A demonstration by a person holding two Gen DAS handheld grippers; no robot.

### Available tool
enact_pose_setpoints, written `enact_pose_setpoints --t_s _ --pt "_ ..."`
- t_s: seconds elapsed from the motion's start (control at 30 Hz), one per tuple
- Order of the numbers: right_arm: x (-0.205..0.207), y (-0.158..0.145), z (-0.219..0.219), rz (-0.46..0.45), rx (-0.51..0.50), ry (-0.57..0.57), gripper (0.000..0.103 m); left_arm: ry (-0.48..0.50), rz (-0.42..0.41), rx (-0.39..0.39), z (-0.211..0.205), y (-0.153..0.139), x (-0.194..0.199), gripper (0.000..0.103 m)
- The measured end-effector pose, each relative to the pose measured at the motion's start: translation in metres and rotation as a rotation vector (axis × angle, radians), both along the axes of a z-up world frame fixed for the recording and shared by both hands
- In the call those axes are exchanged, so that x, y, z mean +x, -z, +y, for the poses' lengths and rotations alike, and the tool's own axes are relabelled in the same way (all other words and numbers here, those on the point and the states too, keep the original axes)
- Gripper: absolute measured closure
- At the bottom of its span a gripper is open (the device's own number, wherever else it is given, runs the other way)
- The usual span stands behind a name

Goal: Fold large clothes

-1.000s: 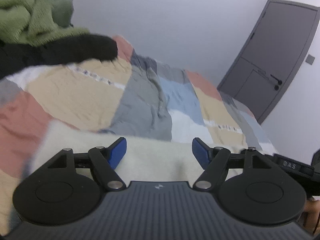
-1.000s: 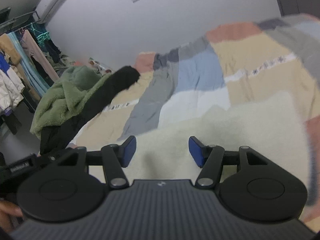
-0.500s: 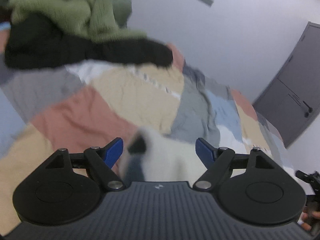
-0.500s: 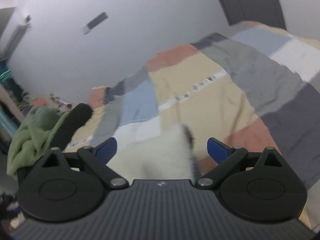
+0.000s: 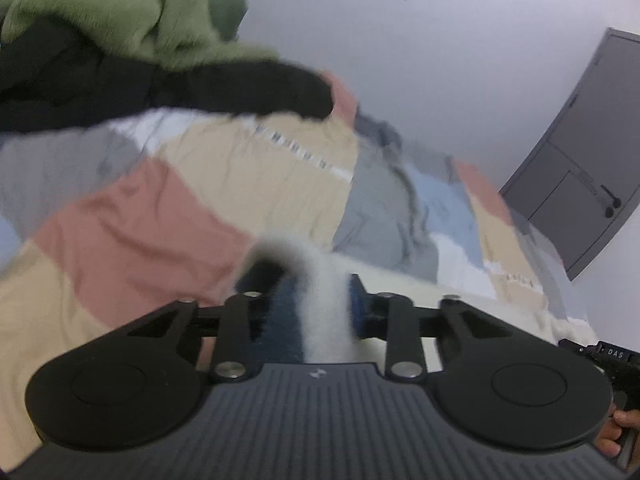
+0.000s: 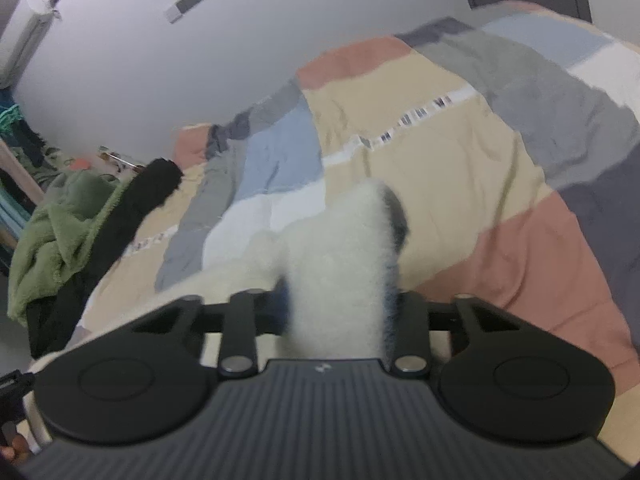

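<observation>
A cream fleece garment lies on the patchwork bed cover. My left gripper is shut on one fluffy corner of it, pinched between the blue pads. My right gripper is shut on another corner of the same garment, which bunches up between the fingers. The rest of the garment spreads between the two grippers, low on the bed.
A pile of green fleece and black clothing sits at the head of the bed; it shows in the right wrist view too. A grey door is at the right. A clothes rack stands far left.
Both grippers were open over the cream garment. They spread toward its corners and have now closed, each pinching a corner of the fleece.
</observation>
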State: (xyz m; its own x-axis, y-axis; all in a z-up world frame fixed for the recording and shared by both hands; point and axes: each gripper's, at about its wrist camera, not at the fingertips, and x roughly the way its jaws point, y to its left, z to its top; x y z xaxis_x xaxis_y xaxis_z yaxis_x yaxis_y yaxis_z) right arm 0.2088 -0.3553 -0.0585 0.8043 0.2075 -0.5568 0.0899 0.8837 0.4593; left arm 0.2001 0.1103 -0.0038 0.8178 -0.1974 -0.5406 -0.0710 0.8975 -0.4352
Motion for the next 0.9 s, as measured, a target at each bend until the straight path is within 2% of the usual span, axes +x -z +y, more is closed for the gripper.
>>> enact_pose_setpoints --t_s 0.17,0.23,0.3,0.4,0.47,0.57,0.63,0.7,0.73,0.77,0.8,0.87,0.9 --pt "0.004 -0.025 0.003 -0.116 -0.018 -0.029 0.073 -0.003 -0.117 -0.022 0.001 -0.022 0.005 0.075" --pt "0.01 -0.028 0.001 -0.137 -0.011 -0.012 0.073 0.007 -0.135 -0.006 0.0 -0.023 0.016 0.075" --pt "0.021 -0.022 -0.007 -0.119 0.021 0.01 0.073 0.017 -0.105 0.015 -0.002 -0.016 0.031 0.075" --pt "0.043 0.006 -0.014 -0.001 0.042 0.025 0.071 0.012 -0.016 0.004 0.0 0.006 0.049 0.073" --pt "0.052 0.023 -0.018 0.044 0.043 0.028 0.068 0.01 0.025 -0.002 0.002 0.017 0.055 0.068" --pt "0.054 0.036 -0.02 0.054 0.086 0.039 0.066 0.004 0.045 -0.003 0.004 0.022 0.057 0.064" --pt "0.053 0.034 -0.017 0.052 0.062 0.035 0.066 0.003 0.041 -0.003 0.004 0.02 0.055 0.063" --pt "0.052 0.032 -0.014 0.05 0.049 0.037 0.062 -0.003 0.039 -0.005 0.004 0.017 0.051 0.061" --pt "0.049 0.031 -0.014 0.051 0.047 0.042 0.059 -0.007 0.036 0.001 0.005 0.016 0.049 0.054" --pt "0.047 0.03 -0.013 0.049 0.043 0.048 0.055 -0.016 0.036 0.015 0.002 0.013 0.045 0.044" --pt "0.043 0.028 -0.012 0.049 0.034 0.055 0.051 -0.034 0.041 0.033 0.001 0.01 0.041 0.039" --pt "0.036 0.024 -0.009 0.052 0.004 0.072 0.033 -0.043 0.022 0.039 -0.002 0.003 0.029 0.033" --pt "0.031 0.02 -0.007 0.054 -0.017 0.087 0.029 -0.044 0.013 0.028 -0.003 -0.001 0.022 0.031"
